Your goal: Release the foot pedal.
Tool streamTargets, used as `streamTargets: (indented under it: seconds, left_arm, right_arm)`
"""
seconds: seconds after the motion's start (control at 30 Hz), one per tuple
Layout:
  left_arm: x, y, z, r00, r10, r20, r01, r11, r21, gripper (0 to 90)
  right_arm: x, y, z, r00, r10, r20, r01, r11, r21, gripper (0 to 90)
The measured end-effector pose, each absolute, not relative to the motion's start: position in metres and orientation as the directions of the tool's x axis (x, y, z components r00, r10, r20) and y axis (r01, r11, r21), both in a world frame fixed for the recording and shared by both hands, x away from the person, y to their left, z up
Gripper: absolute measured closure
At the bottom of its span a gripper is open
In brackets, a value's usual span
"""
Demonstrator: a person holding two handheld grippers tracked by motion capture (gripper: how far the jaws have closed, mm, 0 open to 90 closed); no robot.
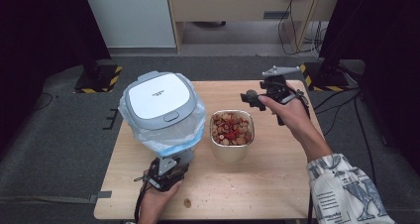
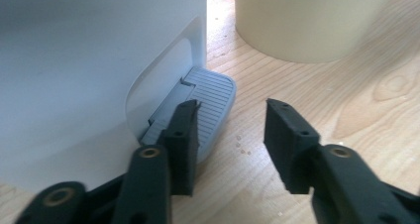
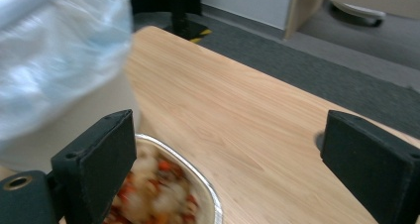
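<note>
Nearest to us on the wooden table [image 1: 277,184] lies a small brown crumb [image 1: 187,202], just beside the left hand [image 1: 157,200]; that hand holds the left gripper [image 1: 184,156] low at the foot of the white pedal bin [image 1: 161,105]; in the left gripper view we see its jaws parted to a middling width with nothing between them, one jaw resting on the bin's grey ribbed foot pedal [image 2: 210,95]; the bin's lid is down, a short dark line of print sits on it, too small for us to read; a clear bluish bag liner [image 1: 195,122] puffs out under the rim. Moving right, we find the steel container [image 1: 232,135] of chopped red and pale food scraps, standing just beside the bin, apart from both tools. Farther right the right gripper [image 1: 250,99] hangs above the table, held by the right hand [image 1: 289,112] in a patterned sleeve bearing large printed letters; its jaws stand wide and empty. Beyond the table we see grey carpet, black stands with yellow-black striped bases, loose cables and a pale wooden cabinet.
</note>
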State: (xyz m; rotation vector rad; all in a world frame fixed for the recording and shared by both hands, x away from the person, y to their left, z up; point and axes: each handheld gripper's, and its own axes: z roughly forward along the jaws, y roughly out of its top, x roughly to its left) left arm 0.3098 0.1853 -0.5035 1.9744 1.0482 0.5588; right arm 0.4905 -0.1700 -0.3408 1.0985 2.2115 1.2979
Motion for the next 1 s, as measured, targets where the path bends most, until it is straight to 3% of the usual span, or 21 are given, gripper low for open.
streamTargets:
  seconds: [0.33, 0.67, 1.0]
  left_arm:
    - [0.300, 0.194, -0.499, 0.562, 0.827, -0.023, 0.492, -0.312, 0.813, 38.5]
    - [0.301, 0.210, -0.501, 0.564, 0.825, -0.040, 0.514, -0.313, 0.799, 33.5]
    - [0.306, 0.234, -0.505, 0.516, 0.855, -0.042, 0.548, -0.292, 0.784, 29.7]
  right_arm:
    - [0.477, -0.220, -0.384, -0.511, 0.857, 0.068, 0.480, 0.219, 0.850, 6.4]
    - [0.456, -0.241, -0.421, -0.462, 0.883, 0.082, 0.500, 0.183, 0.847, 5.8]
    - [0.432, -0.256, -0.487, -0.394, 0.912, 0.115, 0.605, 0.163, 0.779, 5.5]
